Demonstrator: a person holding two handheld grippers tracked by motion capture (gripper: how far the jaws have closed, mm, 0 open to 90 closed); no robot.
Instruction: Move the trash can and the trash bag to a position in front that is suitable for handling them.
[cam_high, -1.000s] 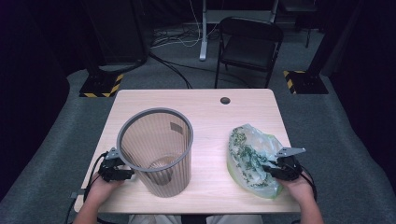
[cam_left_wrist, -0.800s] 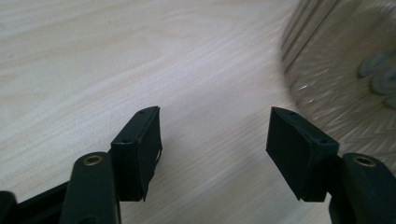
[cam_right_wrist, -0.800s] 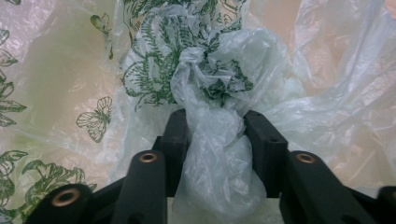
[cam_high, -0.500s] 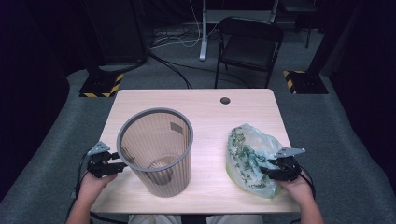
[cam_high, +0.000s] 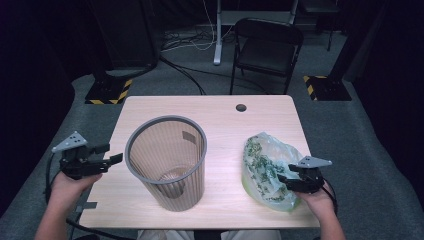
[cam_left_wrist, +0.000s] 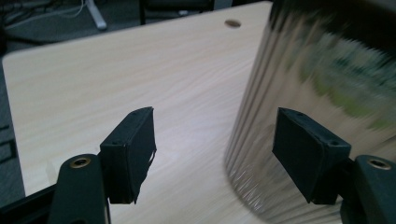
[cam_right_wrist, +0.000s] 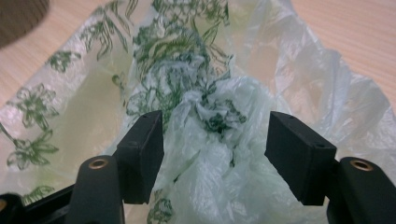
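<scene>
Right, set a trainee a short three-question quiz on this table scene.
1. True or false: the mesh bin lies on its side.
2. What sits between the right tool's jaws? A) a bunched fold of the plastic bag B) a cup C) nothing
3. Fill in: the left tool is held to the ______ side of the bin in the high view.

Key: 1. False, it stands upright on the table. 2. A; the pads stand apart from it on both sides. 3. Left, jaws open with nothing between them.
</scene>
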